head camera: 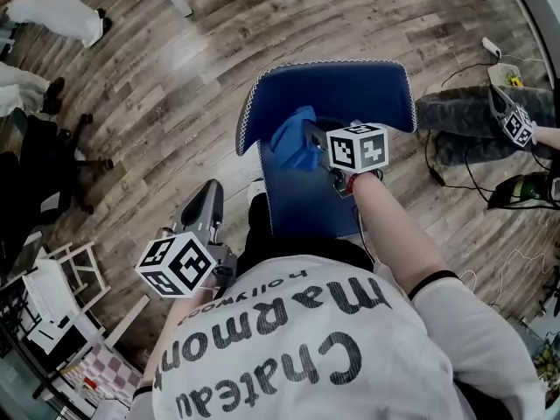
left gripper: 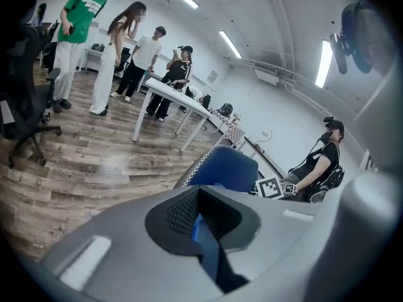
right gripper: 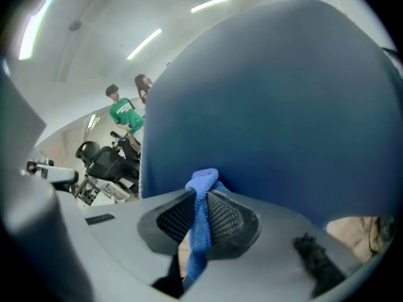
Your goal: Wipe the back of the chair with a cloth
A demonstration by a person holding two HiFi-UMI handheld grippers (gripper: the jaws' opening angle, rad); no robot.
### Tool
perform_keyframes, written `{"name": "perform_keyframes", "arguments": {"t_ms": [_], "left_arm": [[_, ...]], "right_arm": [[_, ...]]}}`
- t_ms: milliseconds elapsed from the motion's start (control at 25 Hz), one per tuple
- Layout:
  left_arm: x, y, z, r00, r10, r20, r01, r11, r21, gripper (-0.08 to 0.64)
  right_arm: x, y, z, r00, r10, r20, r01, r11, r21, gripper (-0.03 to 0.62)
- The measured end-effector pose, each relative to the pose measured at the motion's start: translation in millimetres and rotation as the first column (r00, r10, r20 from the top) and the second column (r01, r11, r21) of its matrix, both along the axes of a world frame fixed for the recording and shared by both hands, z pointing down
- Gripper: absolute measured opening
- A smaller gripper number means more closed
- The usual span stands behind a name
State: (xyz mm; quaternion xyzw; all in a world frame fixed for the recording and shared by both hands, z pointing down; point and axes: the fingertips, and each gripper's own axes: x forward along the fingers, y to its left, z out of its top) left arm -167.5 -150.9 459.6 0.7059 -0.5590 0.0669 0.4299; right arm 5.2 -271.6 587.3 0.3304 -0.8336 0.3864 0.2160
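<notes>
The blue chair [head camera: 332, 90] stands in front of me on the wood floor, its curved back with white stitched edging at the top of the head view. My right gripper [head camera: 306, 138] is shut on a blue cloth [head camera: 293, 140] and holds it against the inner face of the chair back. In the right gripper view the cloth [right gripper: 203, 187] sticks up between the pads and touches the chair back [right gripper: 283, 106], which fills that view. My left gripper [head camera: 210, 195] hangs to the left of the seat, shut and holding nothing, and looks towards the chair [left gripper: 227, 168].
A seated person's legs [head camera: 464, 121] and loose cables lie to the right of the chair. A black office chair [head camera: 61, 147] and a white rack [head camera: 70, 269] stand at the left. Several people stand round a white table [left gripper: 170, 93] farther off.
</notes>
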Motion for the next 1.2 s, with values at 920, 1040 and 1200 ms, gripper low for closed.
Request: {"name": "perform_keyframes", "arguments": {"t_ms": [920,1040,1200], "left_arm": [[70,-13,-5,0.983,0.184,0.002,-0.184,0.983,0.01,0.008],[72,-12,-7,0.983,0.184,0.004,-0.184,0.983,0.015,0.008],[64,-11,-7,0.987,0.161,0.007,-0.161,0.987,0.019,0.008]], "right_arm": [[255,13,-10,0.789,0.612,-0.047,-0.61,0.79,0.063,0.046],[269,20,-14,0.763,0.646,-0.039,-0.642,0.763,0.072,0.046],[268,17,-21,0.759,0.65,-0.036,-0.644,0.759,0.098,0.046]]}}
